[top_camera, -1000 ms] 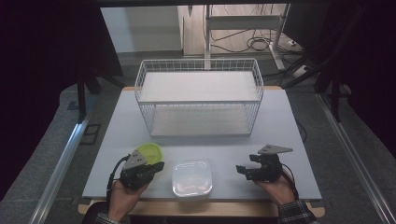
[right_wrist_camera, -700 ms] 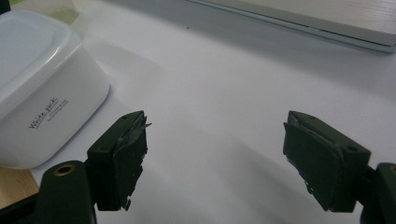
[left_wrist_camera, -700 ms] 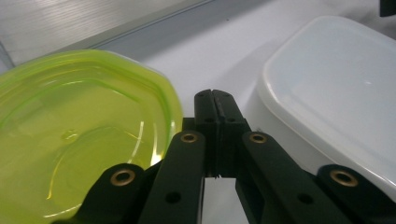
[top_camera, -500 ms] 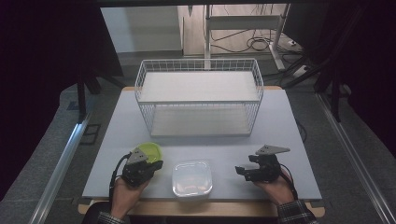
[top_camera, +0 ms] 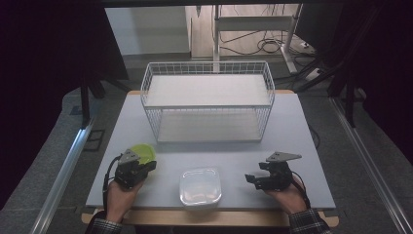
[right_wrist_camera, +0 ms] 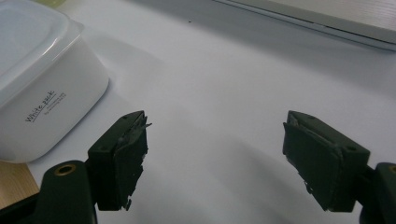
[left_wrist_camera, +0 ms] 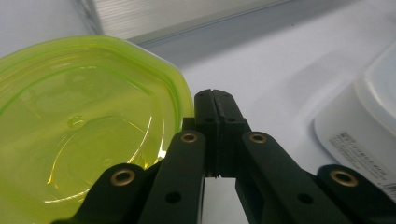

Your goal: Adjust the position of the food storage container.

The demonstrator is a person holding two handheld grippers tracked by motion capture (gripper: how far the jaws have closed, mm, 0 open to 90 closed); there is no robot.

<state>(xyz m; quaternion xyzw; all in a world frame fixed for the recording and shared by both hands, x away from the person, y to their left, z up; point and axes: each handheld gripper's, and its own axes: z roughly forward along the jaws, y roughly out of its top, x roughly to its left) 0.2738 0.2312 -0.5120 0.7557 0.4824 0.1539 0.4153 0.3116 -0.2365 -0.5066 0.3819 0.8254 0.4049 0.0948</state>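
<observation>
While shut, the left tool (left_wrist_camera: pixel 215 100) touches the green lid's (left_wrist_camera: pixel 79 116) rim.

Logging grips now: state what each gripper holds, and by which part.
Nothing is held. The left gripper is shut and empty beside the green lid; the right gripper is open over bare table.

The table (top_camera: pixel 302 122) has a pale grey-white top with a light wooden edge showing along its near side and at its far corners. It stands on a grey floor (top_camera: pixel 58 146). A metal rail (top_camera: pixel 63 170) runs along the floor to the left of the table, and a second rail (top_camera: pixel 370 165) runs along the right. Beyond the far edge stands a light metal frame (top_camera: pixel 216 24) with a crossbar, and black cables (top_camera: pixel 272 46) lie coiled on the floor beside it. Dark curtains (top_camera: pixel 48 48) close in both sides, leaving the surroundings dim; the tabletop itself is evenly lit.
</observation>
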